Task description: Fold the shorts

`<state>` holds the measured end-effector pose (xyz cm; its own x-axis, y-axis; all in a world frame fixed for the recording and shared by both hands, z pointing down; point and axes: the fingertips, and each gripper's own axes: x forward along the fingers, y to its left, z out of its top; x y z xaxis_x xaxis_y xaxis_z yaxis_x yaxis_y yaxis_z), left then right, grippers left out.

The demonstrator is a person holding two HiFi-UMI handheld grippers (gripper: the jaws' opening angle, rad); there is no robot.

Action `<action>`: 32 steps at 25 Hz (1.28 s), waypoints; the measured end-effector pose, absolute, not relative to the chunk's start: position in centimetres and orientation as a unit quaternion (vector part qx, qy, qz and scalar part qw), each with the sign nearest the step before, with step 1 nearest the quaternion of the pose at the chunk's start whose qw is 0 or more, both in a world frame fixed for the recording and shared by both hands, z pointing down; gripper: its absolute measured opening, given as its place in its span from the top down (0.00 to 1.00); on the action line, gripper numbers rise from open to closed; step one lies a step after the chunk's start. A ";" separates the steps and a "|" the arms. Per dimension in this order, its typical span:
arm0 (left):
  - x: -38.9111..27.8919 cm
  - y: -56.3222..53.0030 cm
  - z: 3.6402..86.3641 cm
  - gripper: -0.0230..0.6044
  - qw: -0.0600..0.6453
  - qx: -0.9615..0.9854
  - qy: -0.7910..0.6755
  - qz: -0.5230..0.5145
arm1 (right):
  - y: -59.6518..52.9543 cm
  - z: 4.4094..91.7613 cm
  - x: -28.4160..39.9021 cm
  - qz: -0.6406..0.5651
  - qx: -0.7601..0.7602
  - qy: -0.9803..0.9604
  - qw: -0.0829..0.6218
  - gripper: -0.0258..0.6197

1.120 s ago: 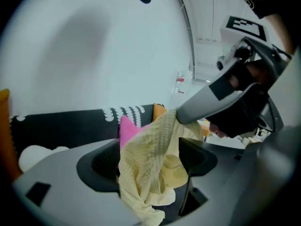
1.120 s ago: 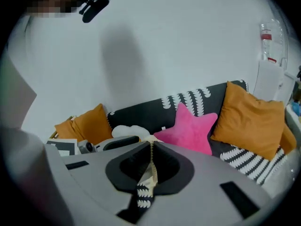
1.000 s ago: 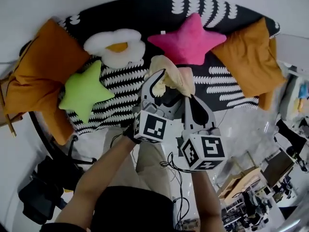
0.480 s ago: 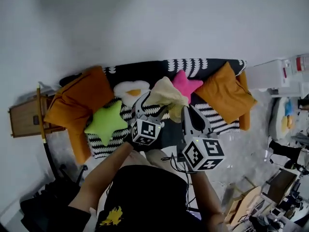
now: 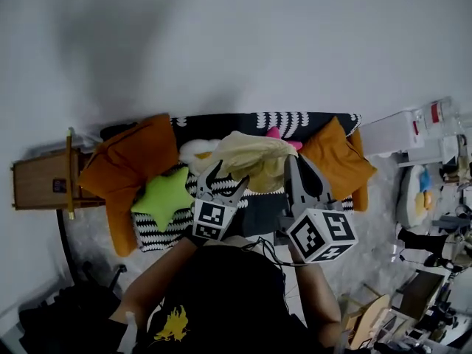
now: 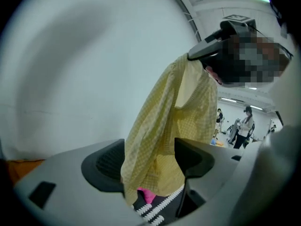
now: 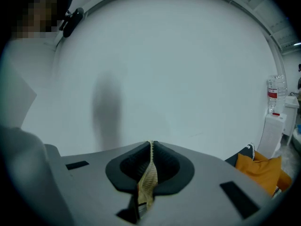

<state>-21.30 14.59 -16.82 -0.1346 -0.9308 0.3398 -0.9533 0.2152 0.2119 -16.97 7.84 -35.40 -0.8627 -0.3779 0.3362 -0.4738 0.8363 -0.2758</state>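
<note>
The shorts [image 5: 254, 162] hung clear of the sofa [image 5: 310, 119], at the centre of the head view. Your right gripper [image 5: 299, 174], at 4 o'clock of the cloth, was pressed together on a thin edge of it. Your left gripper [image 5: 217, 177], at 8 o'clock, had its jaws apart and closing, with loose fabric hanging between them unpinched. Risk: you would likely have caught a bunched fold rather than one corner, skewing the fold. A tug could also have pulled the narrow edge from the right jaws.
</note>
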 end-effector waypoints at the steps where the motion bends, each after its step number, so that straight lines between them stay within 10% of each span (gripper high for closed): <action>1: -21.2 14.7 -16.8 0.43 0.213 0.621 -0.754 0.017 | 8.6 -35.4 -17.3 0.178 0.221 -0.949 0.135 0.91; 18: -24.9 19.8 -10.1 0.41 0.226 0.538 -0.802 0.125 | 9.1 -31.6 -11.4 0.150 0.288 -0.927 0.189 0.91; 32: -28.5 23.2 -10.7 0.34 0.216 0.555 -0.768 0.234 | 7.7 -20.6 -4.7 0.003 0.231 -0.875 0.424 0.91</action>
<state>-28.53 23.16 -10.73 -0.2906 -0.7519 0.5918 -0.9541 0.2745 -0.1198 -4.70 7.70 -20.59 -0.5326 -0.4022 0.7447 -0.4079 0.8929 0.1904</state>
